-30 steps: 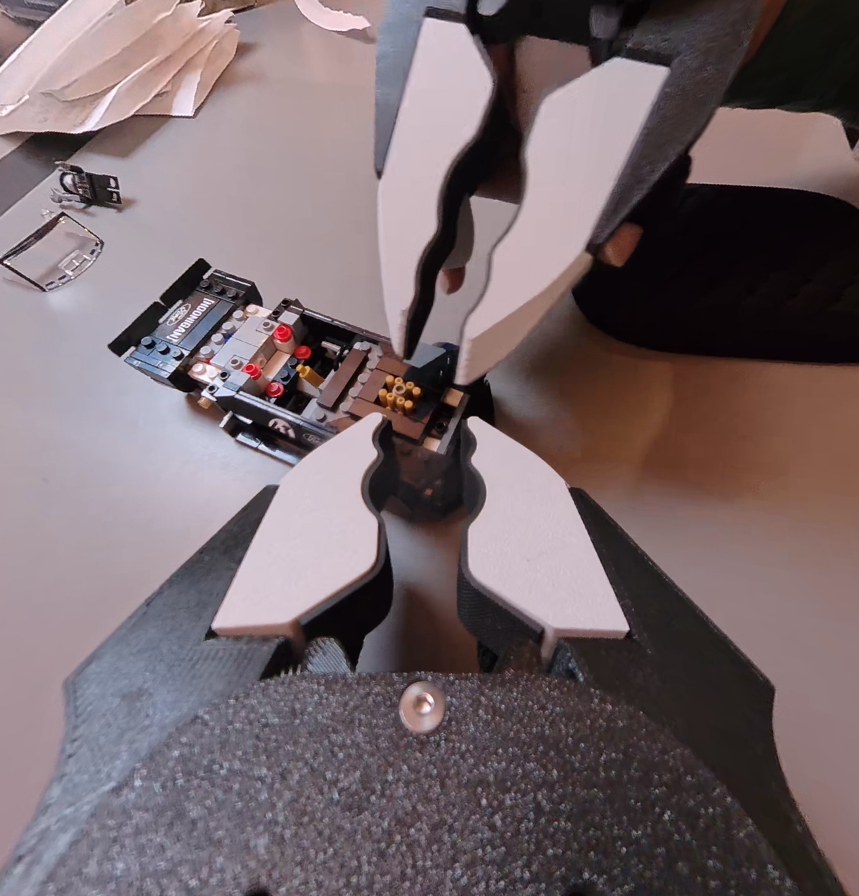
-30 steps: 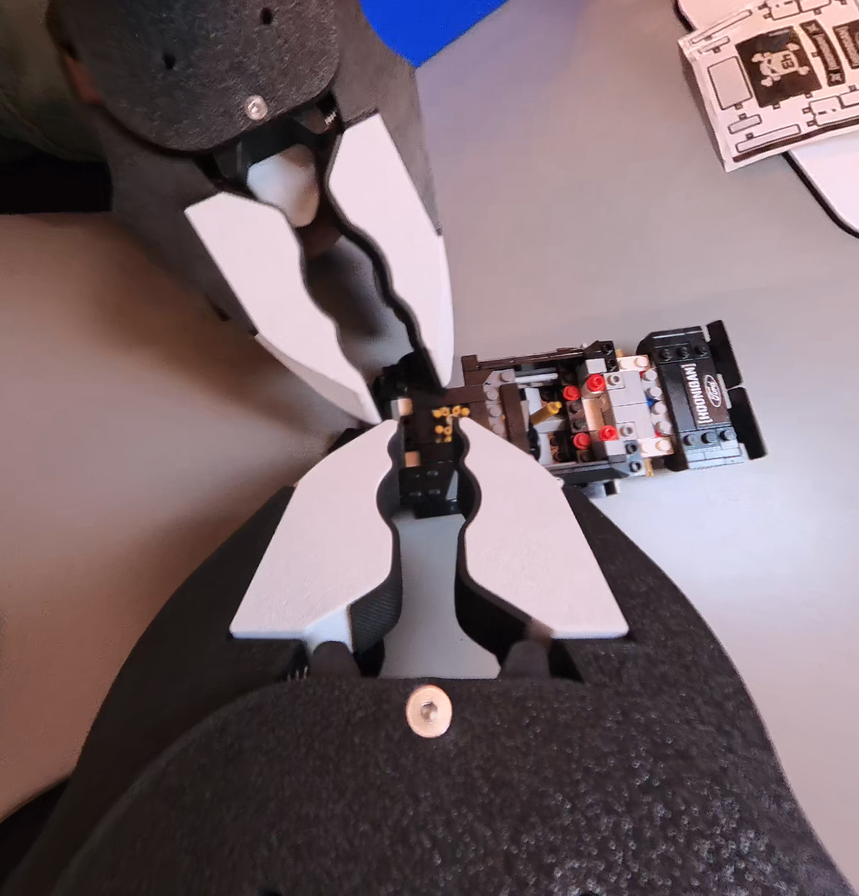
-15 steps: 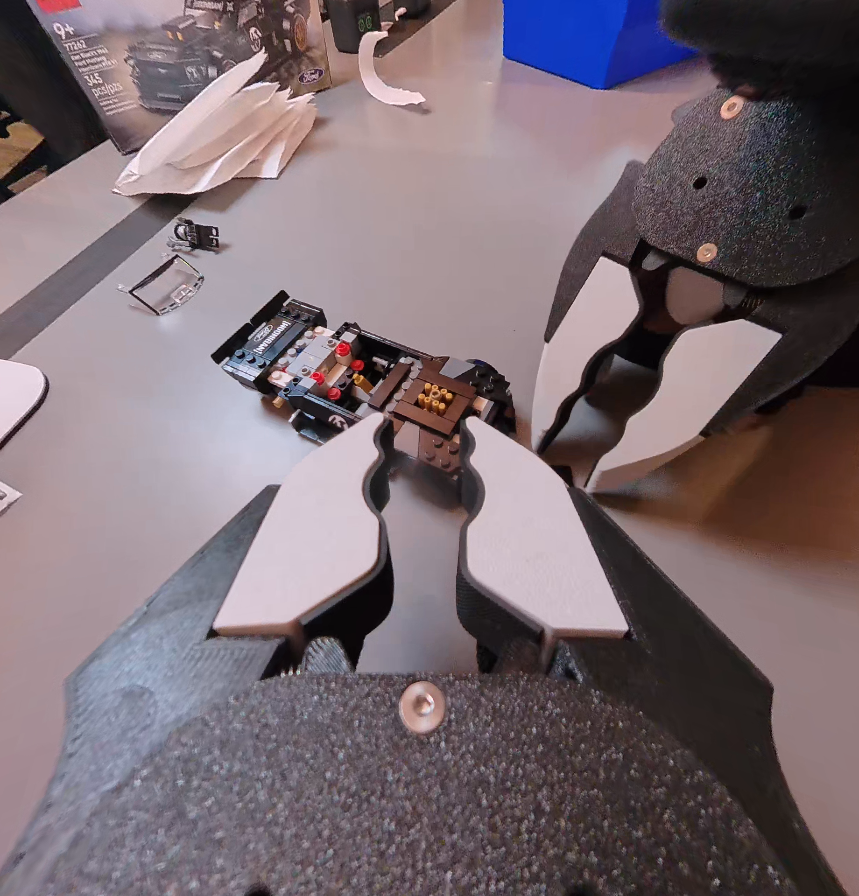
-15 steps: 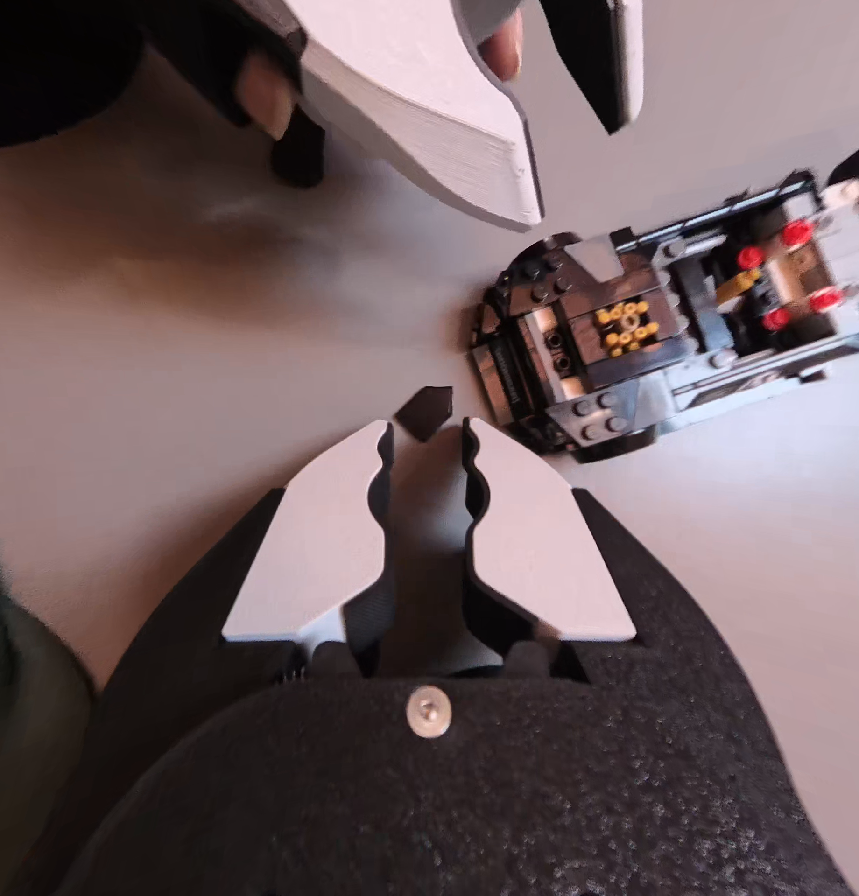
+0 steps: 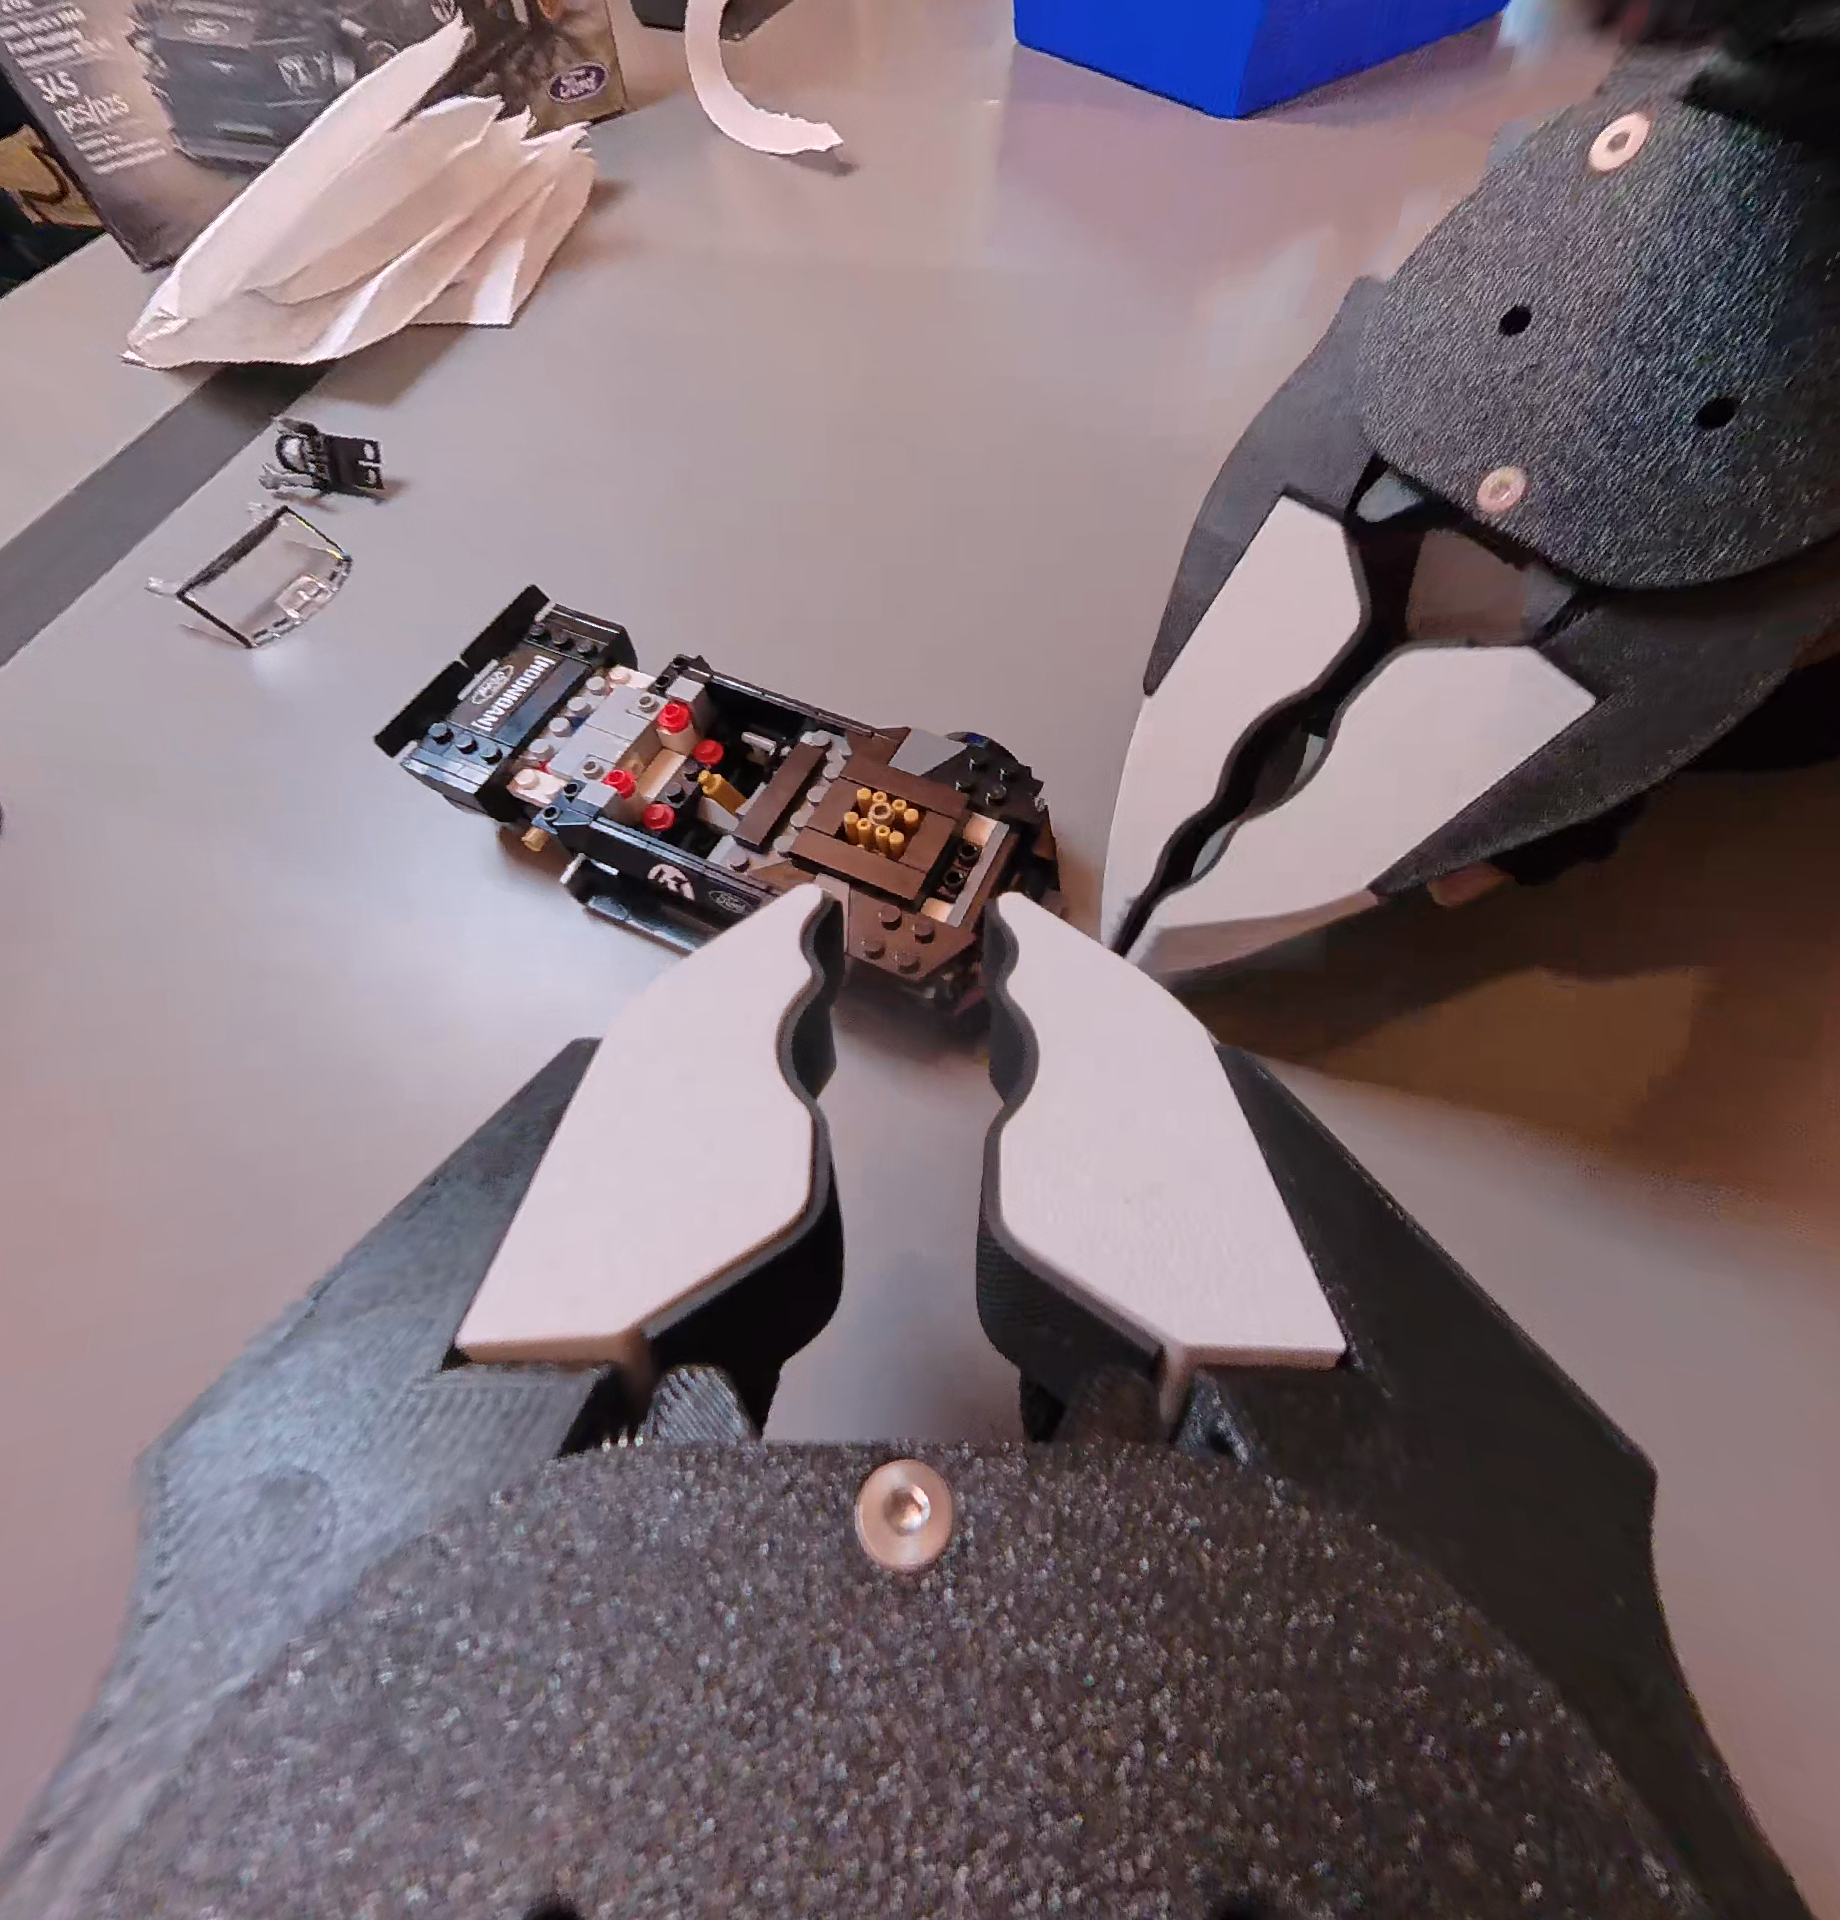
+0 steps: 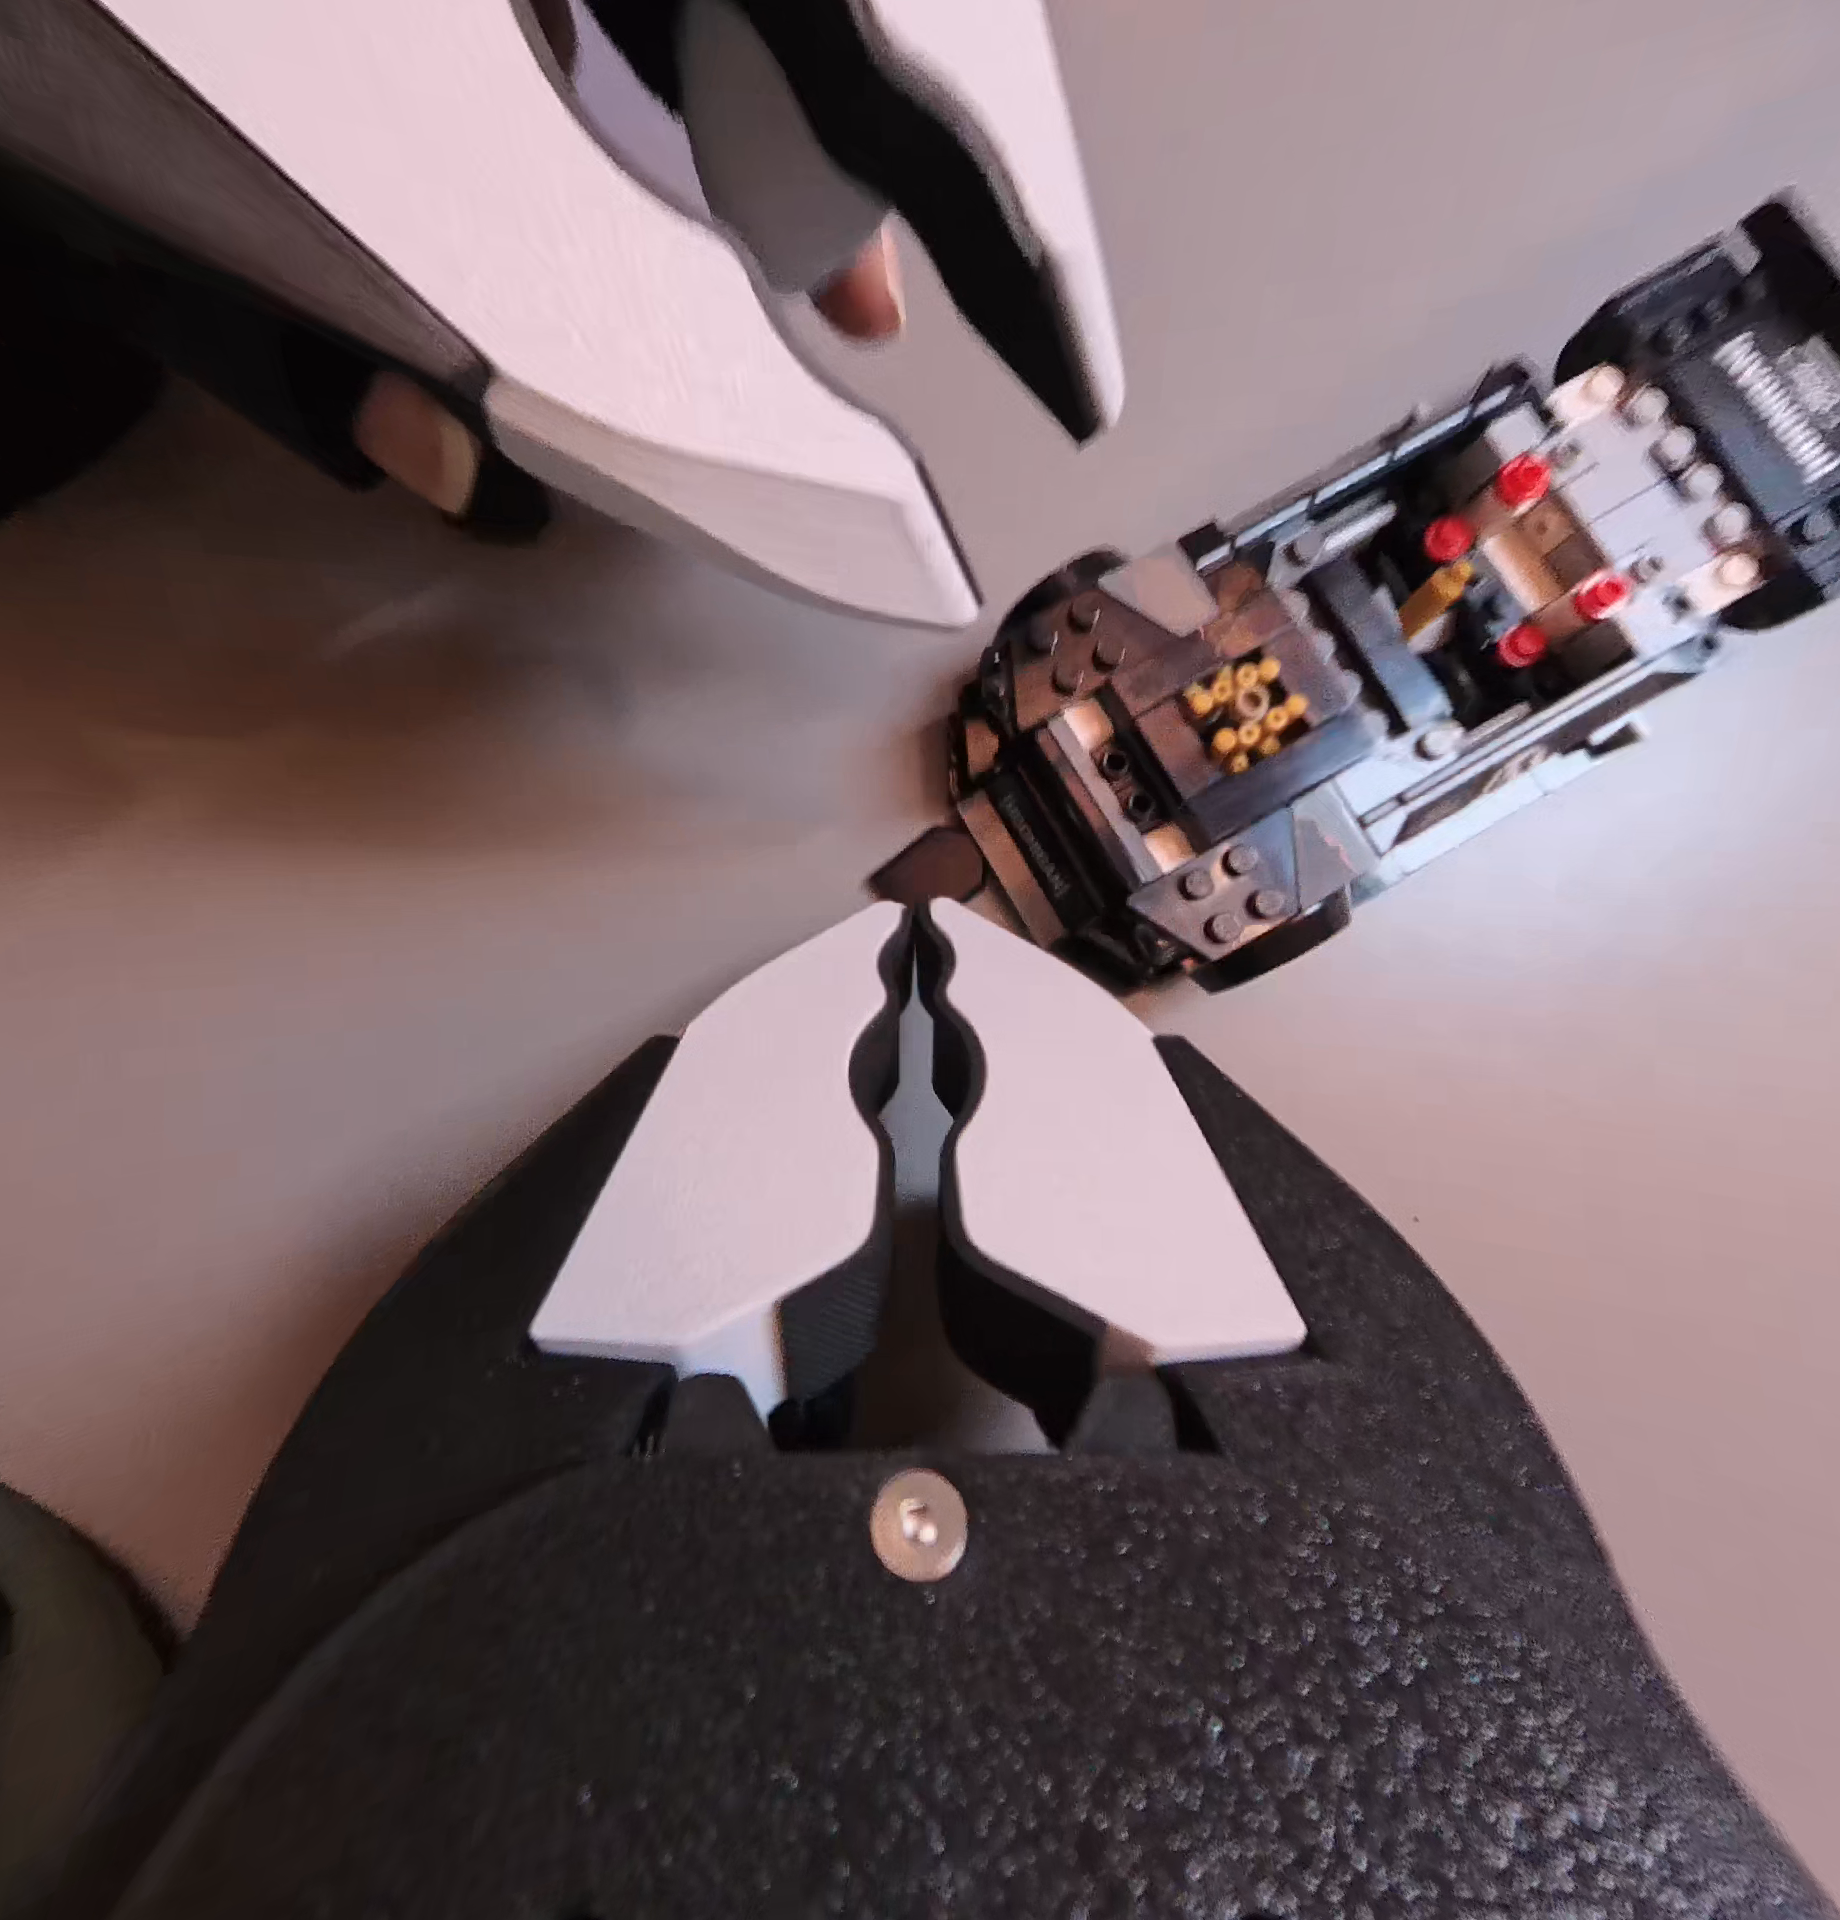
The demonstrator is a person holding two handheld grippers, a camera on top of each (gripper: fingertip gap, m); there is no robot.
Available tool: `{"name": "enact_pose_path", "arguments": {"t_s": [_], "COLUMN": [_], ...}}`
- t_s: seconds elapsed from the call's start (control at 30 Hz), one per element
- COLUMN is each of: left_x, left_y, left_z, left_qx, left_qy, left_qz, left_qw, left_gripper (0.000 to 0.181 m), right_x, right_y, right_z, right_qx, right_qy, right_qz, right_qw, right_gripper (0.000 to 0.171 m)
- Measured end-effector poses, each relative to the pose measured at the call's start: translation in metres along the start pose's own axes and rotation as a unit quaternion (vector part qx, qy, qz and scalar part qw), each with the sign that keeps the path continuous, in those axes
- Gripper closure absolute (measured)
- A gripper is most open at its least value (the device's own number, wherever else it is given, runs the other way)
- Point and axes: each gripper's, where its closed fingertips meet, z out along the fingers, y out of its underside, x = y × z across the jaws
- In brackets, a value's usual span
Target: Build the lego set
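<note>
The lego car (image 5: 718, 790), partly built with its studs and a gold cluster exposed, lies on the grey desk (image 5: 843, 364) just ahead of the left tongs (image 5: 908, 914). Those tongs are spread, their tips flanking the near end of the car without clearly touching it. The right tongs (image 6: 918, 912) are pressed nearly together, tips down at the desk just short of a small dark wedge piece (image 6: 931, 864) that lies loose against the car's front corner. Whether they already nip its edge cannot be told; it looks as though they do not.

The step in hand appears to be picking up that wedge. To do it well, the right tongs would need to part a little, straddle the flat piece across its narrow sides and close on it low, since a thin tile on a smooth top is likely to skid away. The left tongs could steady the car so it does not slide when the piece is later pressed on.

The desk is smooth, matt grey and slightly reflective. Beyond the left tongs lie a clear windscreen piece (image 5: 256, 587), a small black assembly (image 5: 329, 468), crumpled white paper bags (image 5: 376, 249), the set's box (image 5: 95, 114) and a blue box (image 5: 1238, 47).
</note>
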Motion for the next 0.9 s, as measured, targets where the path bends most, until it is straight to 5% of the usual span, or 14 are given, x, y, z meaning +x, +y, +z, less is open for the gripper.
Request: {"name": "enact_pose_path", "arguments": {"t_s": [0.37,0.73,0.9], "left_x": [0.007,0.007,0.007], "left_y": [0.012,0.017,0.013], "left_z": [0.007,0.003,0.002], "left_qx": [-0.025,-0.046,-0.043], "left_qy": [0.031,0.033,0.027], "left_qz": [-0.025,-0.012,-0.004], "left_qw": [0.999,0.998,0.999], "left_gripper": [0.158,0.157,0.157], "right_x": [-0.002,-0.032,-0.032], "right_y": [0.005,0.006,0.0], "right_z": [0.004,0.006,0.003], "right_qx": [-0.018,-0.046,-0.02], "right_qy": [-0.041,-0.065,-0.07], "right_qz": [-0.025,-0.08,-0.086], "right_qw": [0.999,0.994,0.994], "right_gripper": [0.149,0.159,0.142]}}
